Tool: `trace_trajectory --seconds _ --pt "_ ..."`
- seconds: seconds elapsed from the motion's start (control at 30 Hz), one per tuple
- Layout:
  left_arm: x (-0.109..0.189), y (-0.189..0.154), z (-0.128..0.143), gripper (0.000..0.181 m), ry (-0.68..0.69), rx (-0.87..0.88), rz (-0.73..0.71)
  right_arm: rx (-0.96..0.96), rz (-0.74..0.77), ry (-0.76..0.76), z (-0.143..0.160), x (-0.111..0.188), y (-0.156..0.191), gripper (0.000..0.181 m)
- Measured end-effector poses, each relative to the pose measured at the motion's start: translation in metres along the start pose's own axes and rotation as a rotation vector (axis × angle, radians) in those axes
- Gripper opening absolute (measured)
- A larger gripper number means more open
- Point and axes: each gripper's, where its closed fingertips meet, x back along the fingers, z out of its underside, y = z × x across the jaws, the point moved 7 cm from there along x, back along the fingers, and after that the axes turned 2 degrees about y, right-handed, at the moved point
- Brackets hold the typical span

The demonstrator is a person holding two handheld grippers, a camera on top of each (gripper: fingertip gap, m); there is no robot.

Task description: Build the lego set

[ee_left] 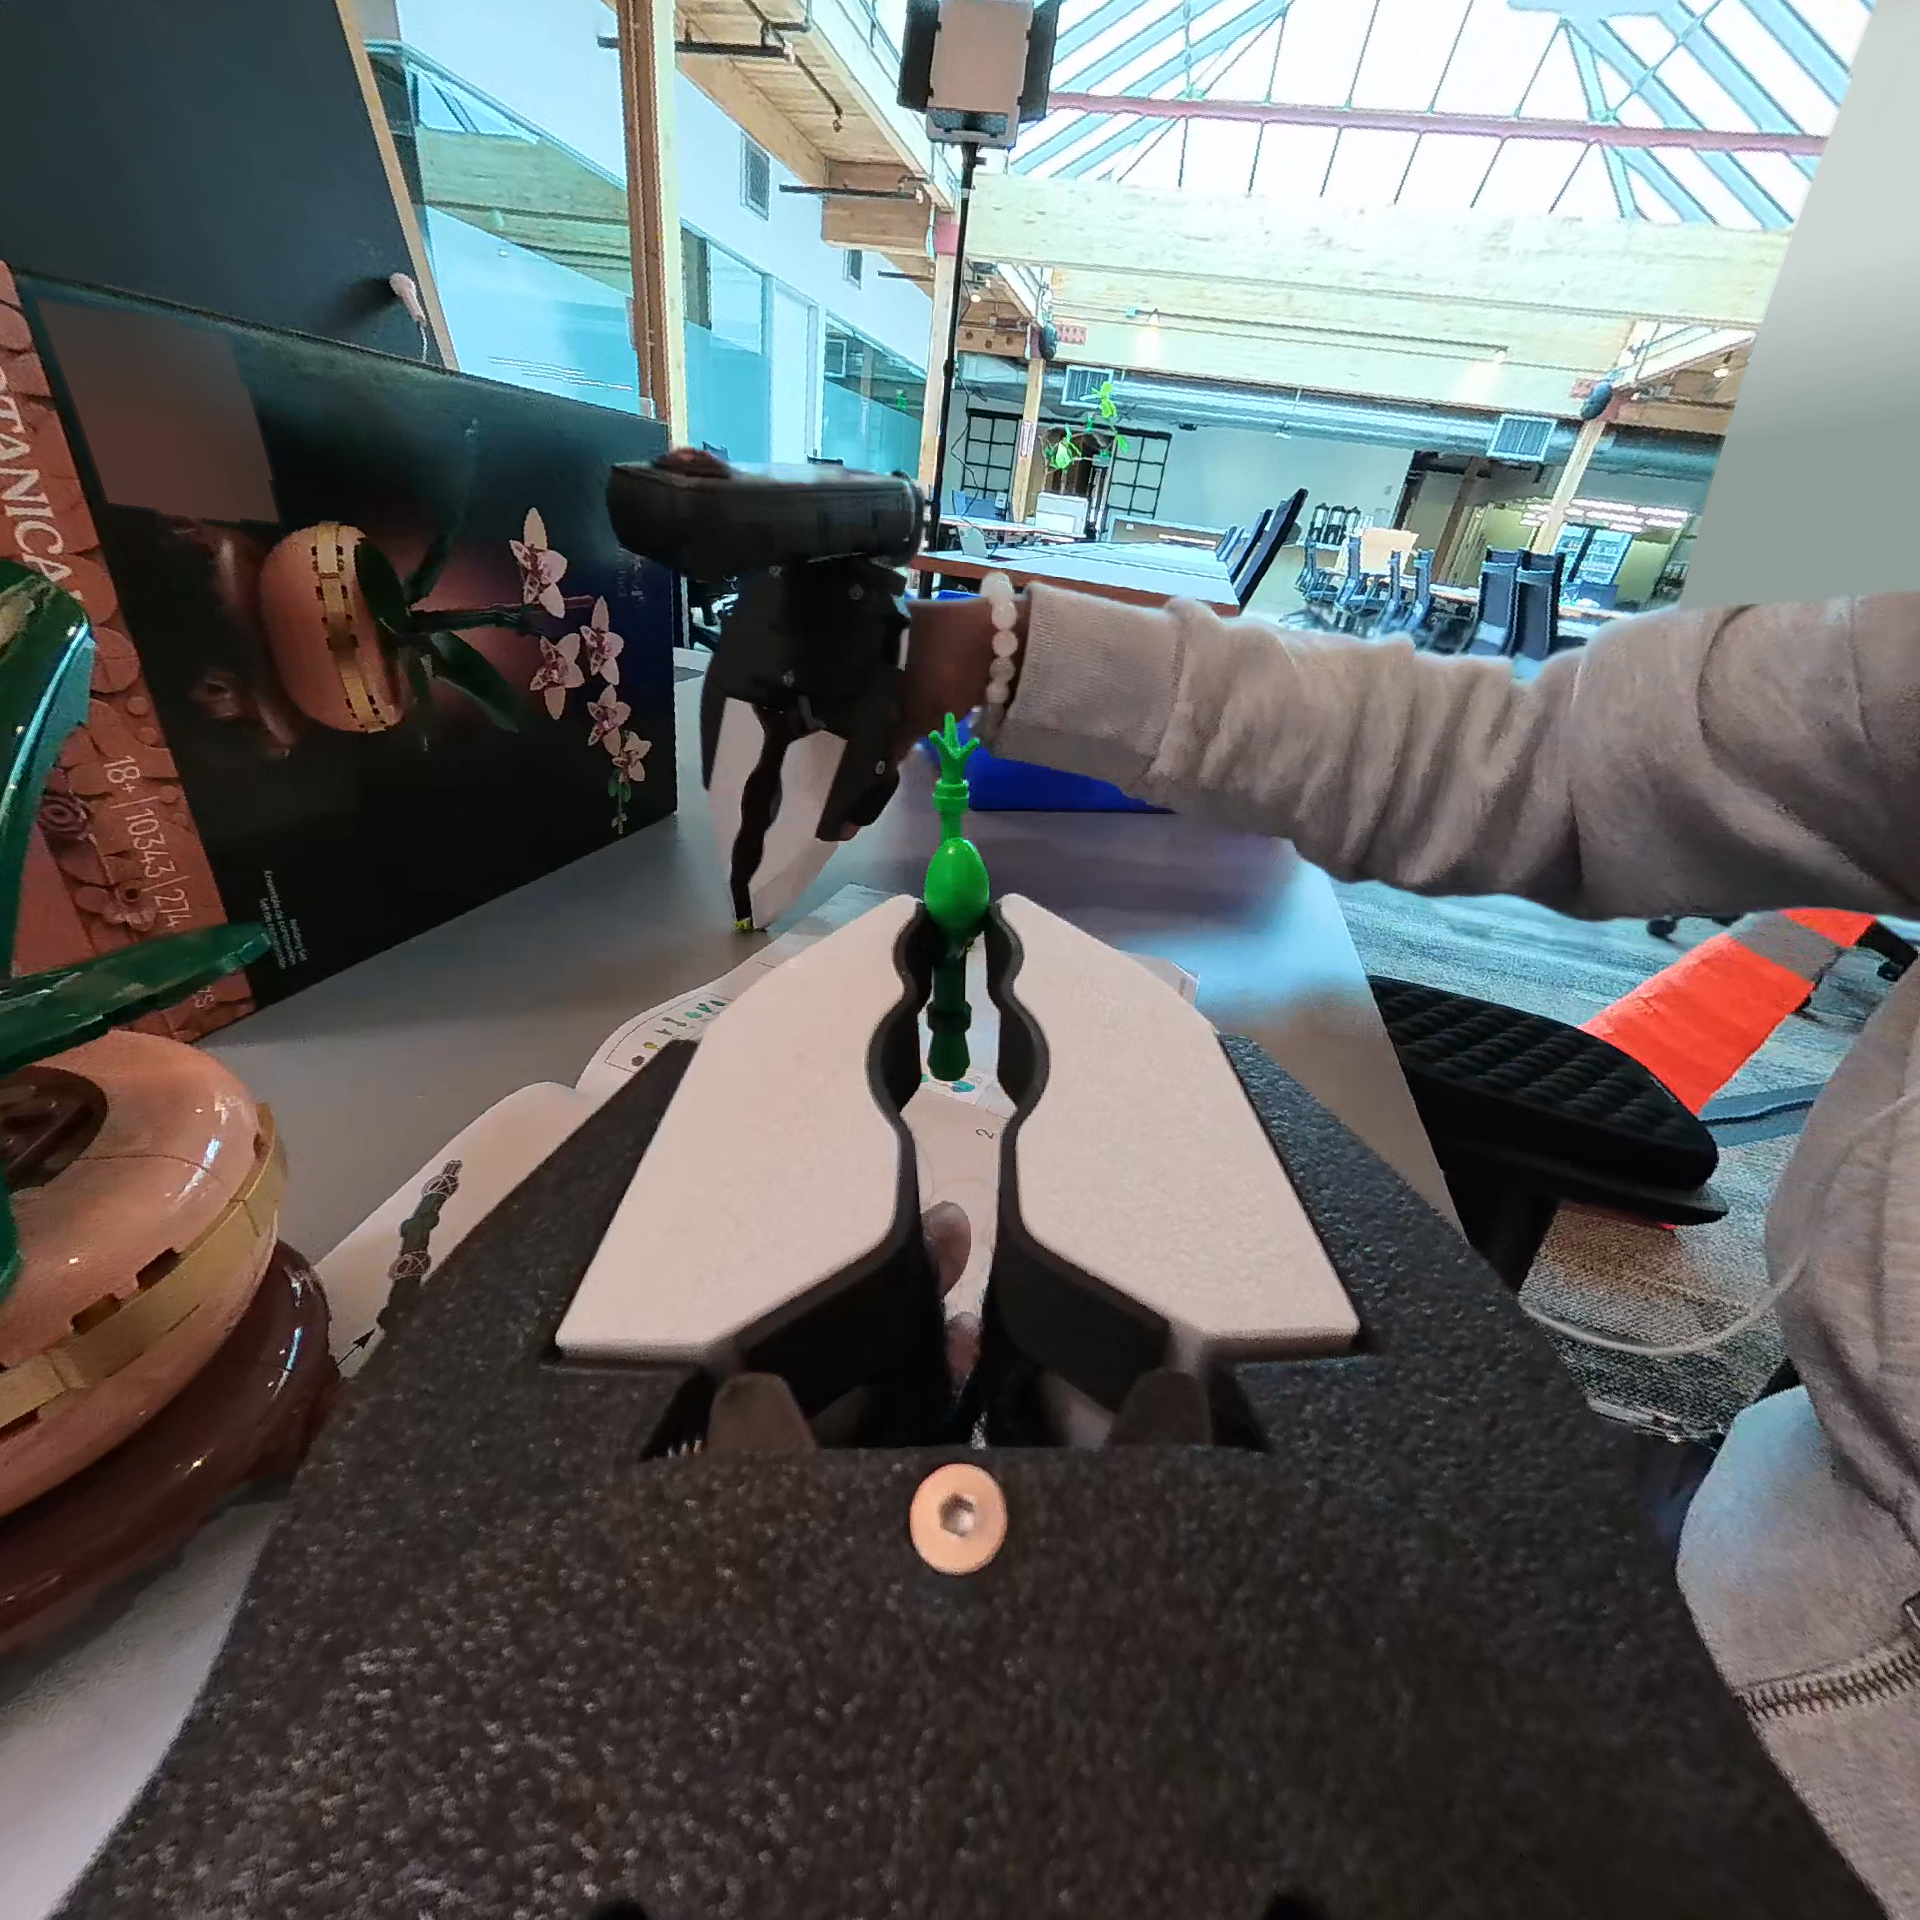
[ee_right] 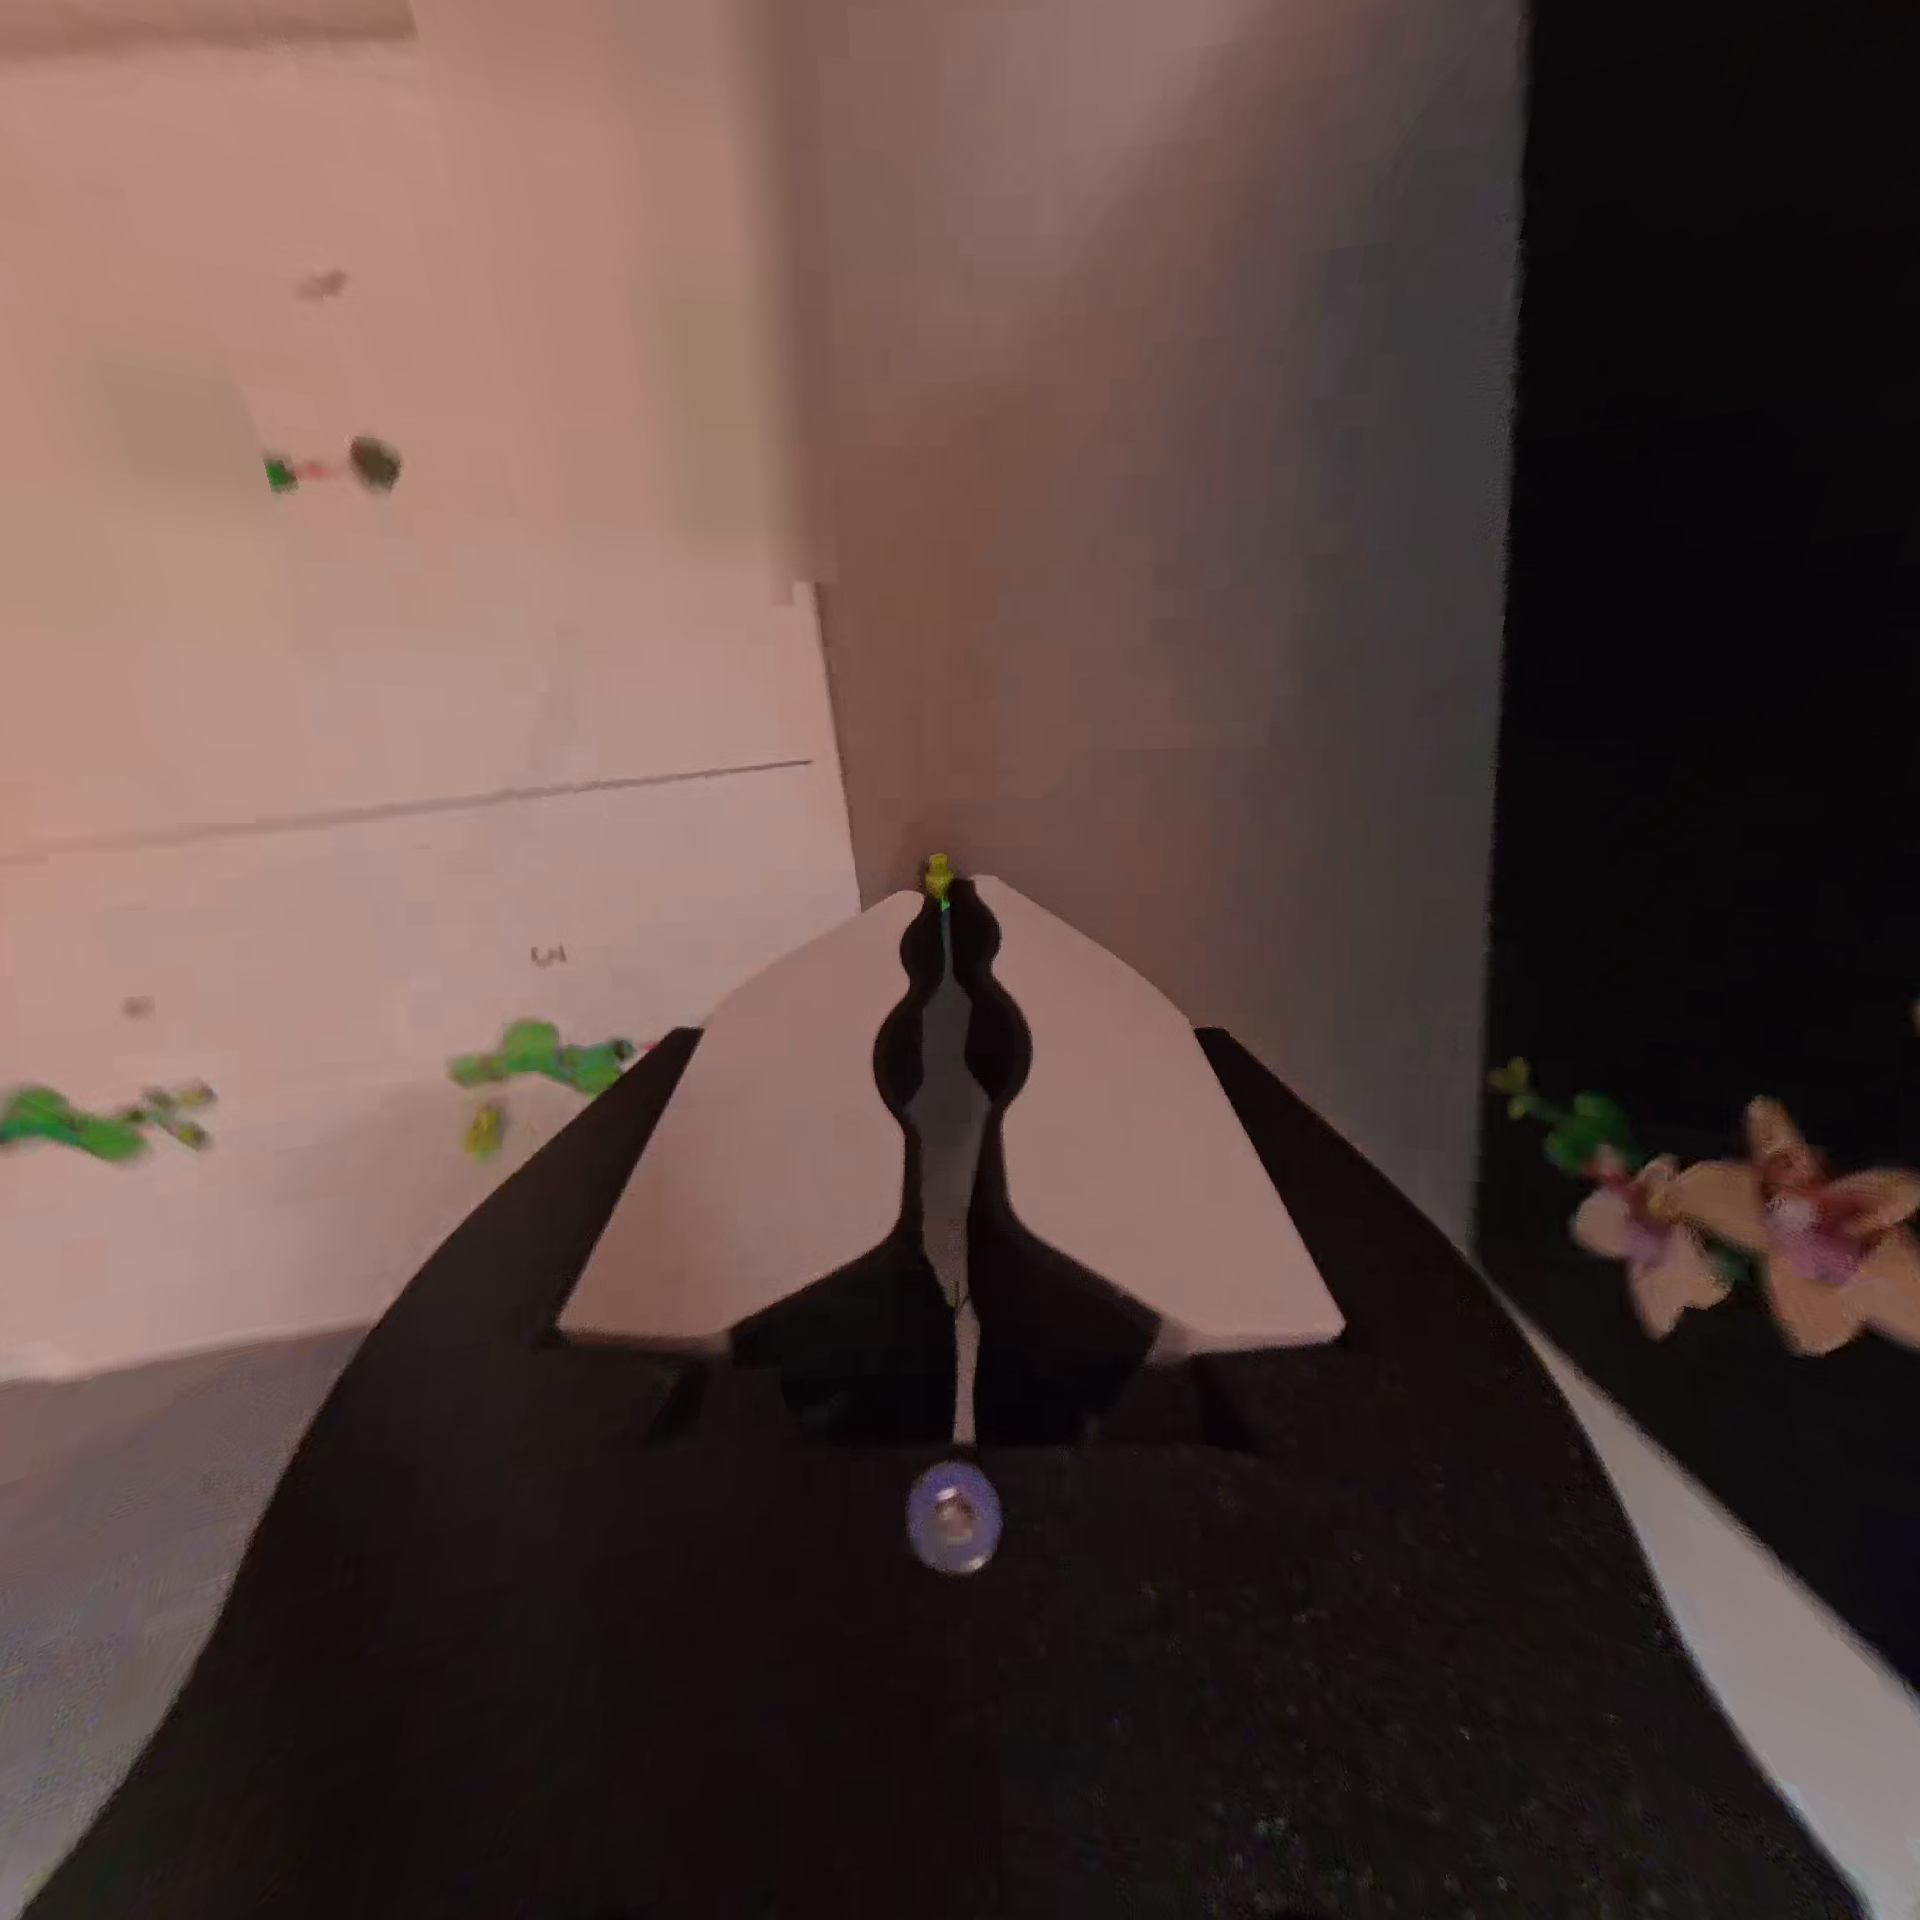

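The stem (ee_left: 948, 935) stands upright in our left gripper (ee_left: 956, 914), clamped so its top stays free. Our right gripper (ee_right: 940, 883) pinches a tiny yellow-green piece (ee_right: 938, 873) at the table (ee_left: 582, 935), likely to fit on top.

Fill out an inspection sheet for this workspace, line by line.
Surface: grey table, instruction booklet lying open on it.
Job's things: green stem piece upright; tiny yellow-green piece; pink pot model at left.
Clutter: set box standing behind.
Grippers: left gripper shut on the stem; right gripper pinching the tiny piece at its tips over the table beside the booklet.
Cables: thin white cord by the person's sleeve.
Surroundings: open office; black chair armrest.
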Motion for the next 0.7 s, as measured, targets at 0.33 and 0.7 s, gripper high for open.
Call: trace_trajectory --seconds 0.33,0.7 --pt "0.000 0.003 0.002 0.008 0.016 0.020 -0.013 0.538 0.033 -0.007 -0.023 0.032 0.046 0.002" --pt "0.002 0.004 0.000 0.008 -0.008 0.039 -0.017 1.182 0.071 0.149 -0.018 0.010 0.112 0.008"
